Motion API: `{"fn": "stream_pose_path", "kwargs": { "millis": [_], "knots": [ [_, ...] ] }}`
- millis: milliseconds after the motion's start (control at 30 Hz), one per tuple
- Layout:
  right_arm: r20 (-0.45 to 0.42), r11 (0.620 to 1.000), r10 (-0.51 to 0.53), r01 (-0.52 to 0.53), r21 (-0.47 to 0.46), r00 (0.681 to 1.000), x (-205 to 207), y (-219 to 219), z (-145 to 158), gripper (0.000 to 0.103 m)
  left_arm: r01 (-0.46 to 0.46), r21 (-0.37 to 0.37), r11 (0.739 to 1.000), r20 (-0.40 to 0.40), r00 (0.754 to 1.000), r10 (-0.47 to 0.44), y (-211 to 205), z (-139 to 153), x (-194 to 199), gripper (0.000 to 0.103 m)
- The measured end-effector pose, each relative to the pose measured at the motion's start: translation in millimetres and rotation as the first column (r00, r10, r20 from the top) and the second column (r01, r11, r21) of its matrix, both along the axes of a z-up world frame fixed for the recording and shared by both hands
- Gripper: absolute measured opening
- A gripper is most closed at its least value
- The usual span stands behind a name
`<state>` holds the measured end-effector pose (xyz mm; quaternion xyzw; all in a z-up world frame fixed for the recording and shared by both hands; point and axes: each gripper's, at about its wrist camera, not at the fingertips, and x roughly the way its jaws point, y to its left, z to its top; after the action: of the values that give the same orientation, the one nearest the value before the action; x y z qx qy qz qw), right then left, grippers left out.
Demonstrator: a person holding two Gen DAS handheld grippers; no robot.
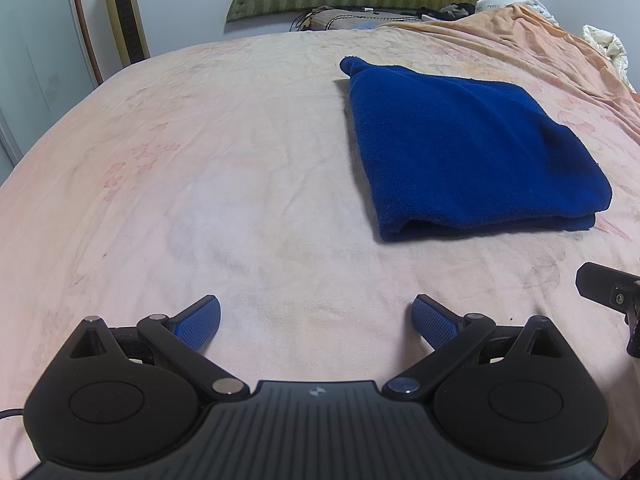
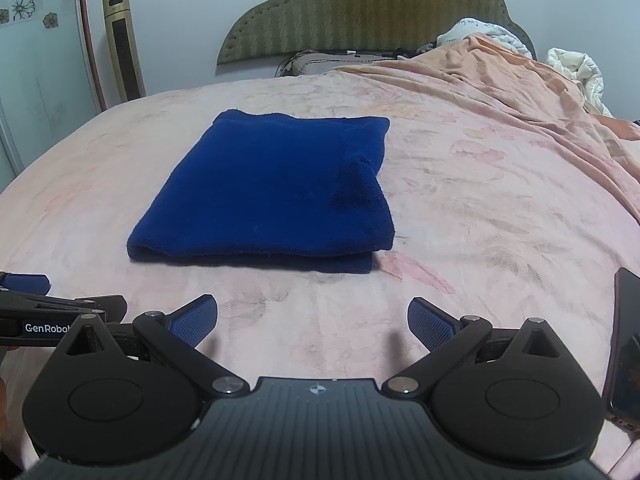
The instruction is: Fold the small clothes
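Observation:
A dark blue garment (image 1: pixel 468 148) lies folded into a flat rectangle on the pink bedsheet (image 1: pixel 240 168), ahead and to the right in the left wrist view. In the right wrist view the garment (image 2: pixel 264 196) lies straight ahead, with a small bump of fabric near its right edge. My left gripper (image 1: pixel 316 316) is open and empty, low over the sheet, short of the garment. My right gripper (image 2: pixel 312 318) is open and empty, just in front of the garment's near folded edge. Part of the left gripper (image 2: pixel 44 312) shows at the left of the right wrist view.
A green padded headboard (image 2: pixel 360 12) stands at the far end of the bed. Crumpled orange bedding (image 2: pixel 520 92) and white bedding (image 2: pixel 576 68) lie at the far right. A gold tower fan (image 2: pixel 122 44) stands at the left. A phone (image 2: pixel 626 352) lies at the right edge.

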<state>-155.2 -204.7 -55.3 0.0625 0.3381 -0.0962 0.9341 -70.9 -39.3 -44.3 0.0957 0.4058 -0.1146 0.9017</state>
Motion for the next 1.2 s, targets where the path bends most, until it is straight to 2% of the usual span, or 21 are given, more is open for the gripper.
{"fn": "stream_pose_path", "kwargs": {
  "millis": [633, 1200],
  "knots": [
    [-0.026, 0.997, -0.062, 0.061, -0.047, 0.998, 4, -3, -4, 0.103, -0.006, 0.002, 1.000, 0.010, 1.000, 0.006, 1, 1, -1, 0.103],
    [-0.054, 0.994, -0.110, 0.108, -0.030, 0.993, 7, -11, -10, 0.103, -0.006, 0.003, 1.000, 0.010, 1.000, 0.006, 1, 1, -1, 0.103]
  ]
}}
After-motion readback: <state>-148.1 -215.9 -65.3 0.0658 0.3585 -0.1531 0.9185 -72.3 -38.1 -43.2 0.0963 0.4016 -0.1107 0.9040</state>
